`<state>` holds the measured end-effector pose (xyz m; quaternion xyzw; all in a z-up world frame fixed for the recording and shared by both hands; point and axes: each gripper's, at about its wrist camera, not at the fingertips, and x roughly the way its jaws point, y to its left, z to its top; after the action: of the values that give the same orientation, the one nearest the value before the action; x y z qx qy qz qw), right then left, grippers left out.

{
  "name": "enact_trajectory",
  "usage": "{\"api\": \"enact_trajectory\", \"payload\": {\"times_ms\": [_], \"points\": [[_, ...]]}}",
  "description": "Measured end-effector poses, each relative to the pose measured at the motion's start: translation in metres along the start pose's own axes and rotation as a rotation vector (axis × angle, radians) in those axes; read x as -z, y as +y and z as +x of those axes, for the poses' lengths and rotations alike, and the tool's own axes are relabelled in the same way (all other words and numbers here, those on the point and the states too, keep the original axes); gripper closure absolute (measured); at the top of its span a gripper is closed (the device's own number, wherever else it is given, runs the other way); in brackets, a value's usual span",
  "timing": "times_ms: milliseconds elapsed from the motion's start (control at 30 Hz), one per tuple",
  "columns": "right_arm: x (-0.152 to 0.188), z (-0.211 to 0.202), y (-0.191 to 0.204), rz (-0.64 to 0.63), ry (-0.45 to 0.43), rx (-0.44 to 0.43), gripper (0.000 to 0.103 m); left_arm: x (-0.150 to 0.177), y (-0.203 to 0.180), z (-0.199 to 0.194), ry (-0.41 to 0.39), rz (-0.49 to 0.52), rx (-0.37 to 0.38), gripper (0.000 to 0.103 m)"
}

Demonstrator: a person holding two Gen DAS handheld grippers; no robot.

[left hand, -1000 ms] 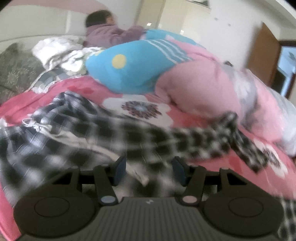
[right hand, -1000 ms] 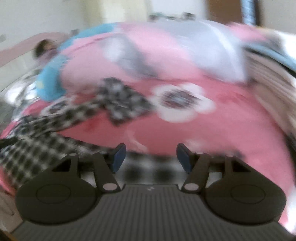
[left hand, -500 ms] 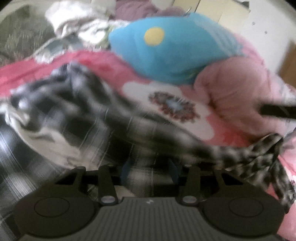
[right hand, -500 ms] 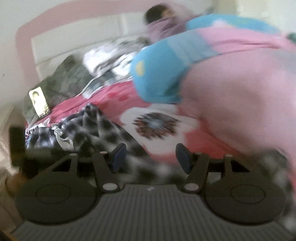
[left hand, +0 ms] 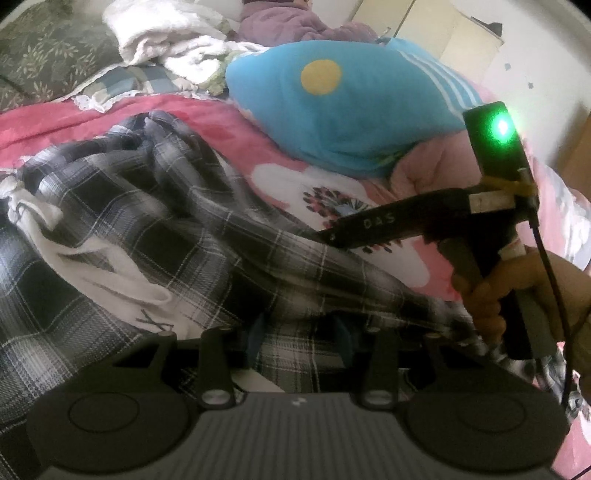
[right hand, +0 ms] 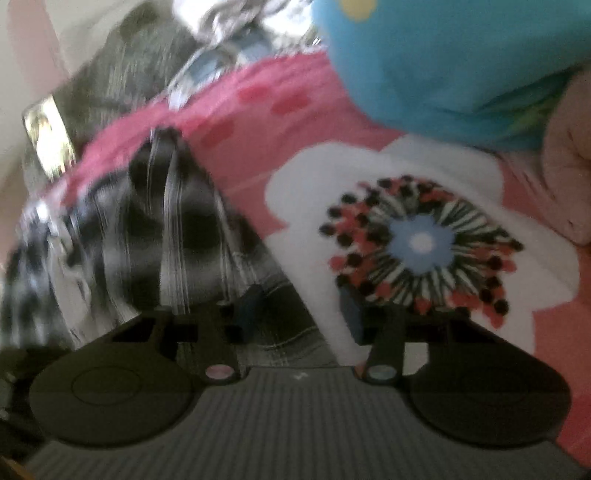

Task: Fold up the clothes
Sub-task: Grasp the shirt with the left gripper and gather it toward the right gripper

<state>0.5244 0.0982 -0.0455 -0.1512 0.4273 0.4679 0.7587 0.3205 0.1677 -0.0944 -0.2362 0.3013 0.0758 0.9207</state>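
A black-and-white plaid garment (left hand: 155,206) lies crumpled on the pink flowered bedspread (left hand: 280,177), its white lining showing at the left. My left gripper (left hand: 299,332) is low over it, and a fold of the plaid is bunched between its blue pads and pinched there. In the left wrist view my right gripper (left hand: 330,236) comes in from the right, held by a hand (left hand: 517,288), its tip on a long plaid strip. In the blurred right wrist view the right gripper (right hand: 299,302) is closing, with the plaid's edge (right hand: 192,236) lying between its fingers, not visibly pinched.
A blue pillow with a yellow dot (left hand: 332,110) and a pale pink quilt (left hand: 436,166) lie just behind the garment. White towels (left hand: 166,48), a grey-green flowered pillow (left hand: 40,62) and a person in purple (left hand: 280,22) are at the bed's head. A phone (right hand: 48,136) leans at the left.
My left gripper dropped onto the plaid and its jaws narrowed around a fold. My right gripper swung left across the bed to the garment and now shows in the left wrist view.
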Motion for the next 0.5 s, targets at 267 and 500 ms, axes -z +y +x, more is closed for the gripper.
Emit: {"api": "enact_trajectory", "payload": {"times_ms": [267,500], "points": [[0.0,-0.009,0.03,-0.109,-0.024,0.064,0.102,0.002,0.002,-0.001,-0.008,-0.008,-0.004,0.061],[-0.023,-0.016,0.028,-0.148,-0.14,0.223,0.103,0.001,0.004,-0.001,-0.014,-0.027,-0.024,0.06]]}}
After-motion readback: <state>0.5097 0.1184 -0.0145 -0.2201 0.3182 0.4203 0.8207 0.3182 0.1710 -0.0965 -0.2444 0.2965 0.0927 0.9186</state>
